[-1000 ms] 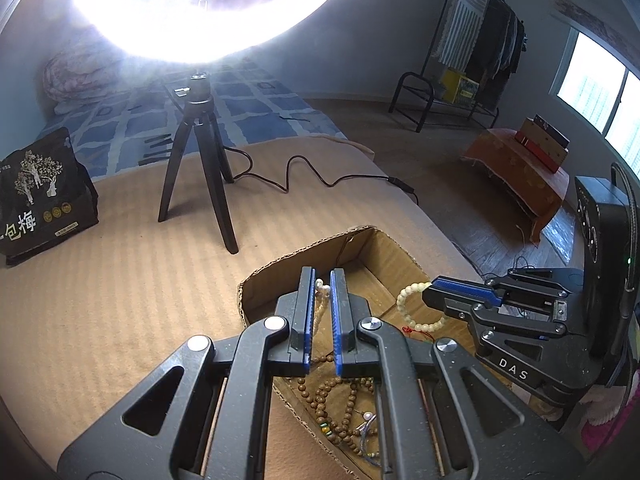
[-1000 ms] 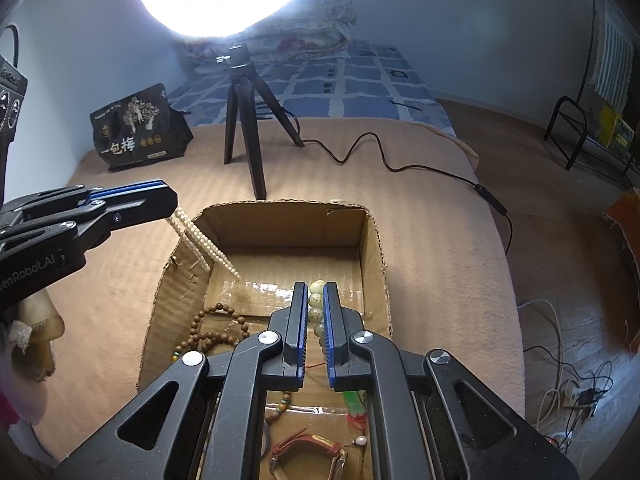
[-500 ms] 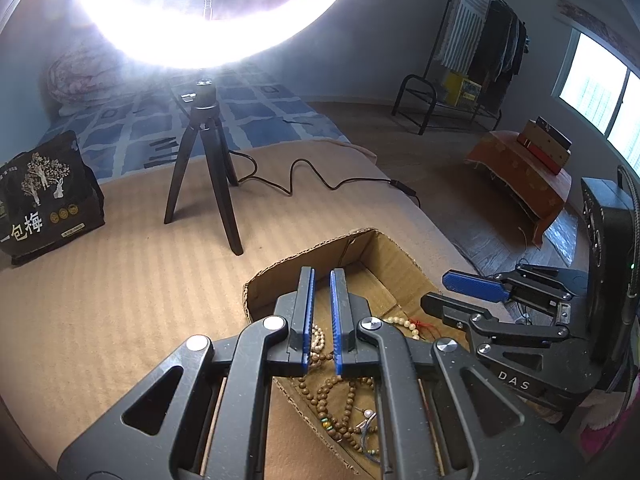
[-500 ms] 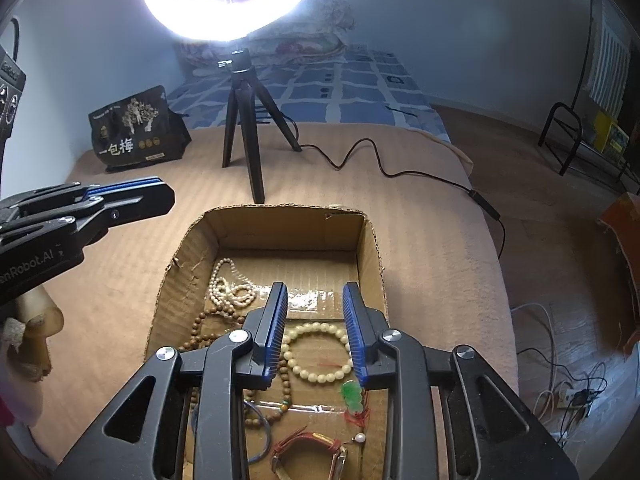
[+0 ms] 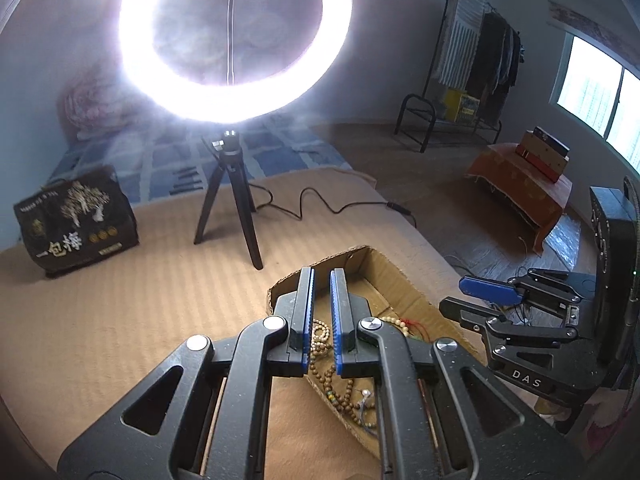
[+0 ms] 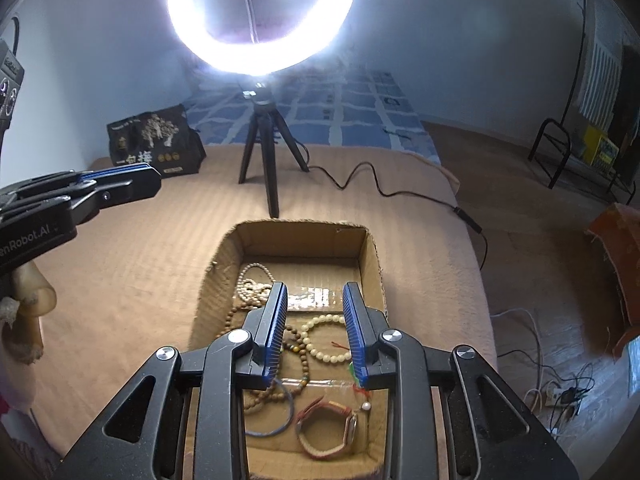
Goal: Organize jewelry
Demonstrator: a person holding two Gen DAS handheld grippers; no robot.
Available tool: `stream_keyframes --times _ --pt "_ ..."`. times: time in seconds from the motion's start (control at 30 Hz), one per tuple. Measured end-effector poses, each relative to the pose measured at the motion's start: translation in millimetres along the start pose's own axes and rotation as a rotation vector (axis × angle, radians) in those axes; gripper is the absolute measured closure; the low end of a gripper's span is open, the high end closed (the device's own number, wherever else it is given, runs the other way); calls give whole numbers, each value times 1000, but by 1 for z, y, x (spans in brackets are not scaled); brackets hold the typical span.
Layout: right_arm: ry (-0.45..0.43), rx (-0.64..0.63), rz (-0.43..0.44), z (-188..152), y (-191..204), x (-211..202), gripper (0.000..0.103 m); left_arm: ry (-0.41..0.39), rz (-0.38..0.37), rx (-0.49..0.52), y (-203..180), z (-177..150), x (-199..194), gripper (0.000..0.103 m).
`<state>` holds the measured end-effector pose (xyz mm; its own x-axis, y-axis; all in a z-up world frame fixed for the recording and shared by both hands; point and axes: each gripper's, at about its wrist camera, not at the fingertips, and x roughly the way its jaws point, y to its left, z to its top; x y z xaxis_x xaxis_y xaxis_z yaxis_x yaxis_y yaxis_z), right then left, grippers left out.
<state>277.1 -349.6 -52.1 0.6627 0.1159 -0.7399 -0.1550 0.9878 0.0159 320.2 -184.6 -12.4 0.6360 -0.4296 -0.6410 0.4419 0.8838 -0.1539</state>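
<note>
A cream bead bracelet (image 6: 326,338), brown bead strands (image 6: 294,354), a pale bead necklace (image 6: 252,286) and a tan-strapped watch (image 6: 328,426) lie loose inside the open cardboard box (image 6: 370,248).

A bedroom in a private home. A bed (image 5: 100,320) under a tan ribbed cover fills the lower half of both views; a blue checked quilt (image 6: 352,112) and a folded floral blanket (image 5: 92,108) lie at its far end, centre and left. At upper right of the left wrist view, a garment rack (image 5: 480,64) hung with clothes stands beside a window (image 5: 600,96), with a low table under an orange cloth (image 5: 516,184) below. A lit ring light (image 5: 236,40) on a small tripod (image 5: 232,204) stands on the bed.
</note>
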Motion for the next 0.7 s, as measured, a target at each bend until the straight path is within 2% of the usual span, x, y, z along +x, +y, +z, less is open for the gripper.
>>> stream_keyframes --times 0.13,0.2,0.27,0.3,0.33,0.37,0.43,0.47,0.6,0.67,0.7 --pt "-28 -3 3 -2 12 -29 75 -28 -2 28 -6 -1 -36 98" --pt "-46 -10 5 -3 19 -44 71 -40 0 41 -9 -2 -50 98" --pt "-62 -13 5 -5 25 -57 60 -49 2 52 -12 -4 -68 97" --pt "-72 -12 5 -7 29 -66 59 -53 6 60 -14 -6 -76 96" --pt "-78 -15 9 -9 32 -73 59 -59 14 67 -15 -9 -86 85" --pt "-81 -18 10 -10 35 -78 59 -65 18 67 -15 -12 -94 65" --pt "-90 -21 5 -14 41 -92 56 -89 22 53 -16 -18 -112 40" --pt "-93 -21 6 -17 44 -97 49 -95 22 51 -16 -21 -120 37" --pt "-104 -8 3 -29 51 -116 39 -100 43 81 -20 -36 -149 36" --pt "-111 9 -13 -37 54 -127 28 -99 57 94 -22 -46 -162 27" --pt "-116 12 -20 -40 55 -131 27 -102 66 94 -21 -52 -169 25"
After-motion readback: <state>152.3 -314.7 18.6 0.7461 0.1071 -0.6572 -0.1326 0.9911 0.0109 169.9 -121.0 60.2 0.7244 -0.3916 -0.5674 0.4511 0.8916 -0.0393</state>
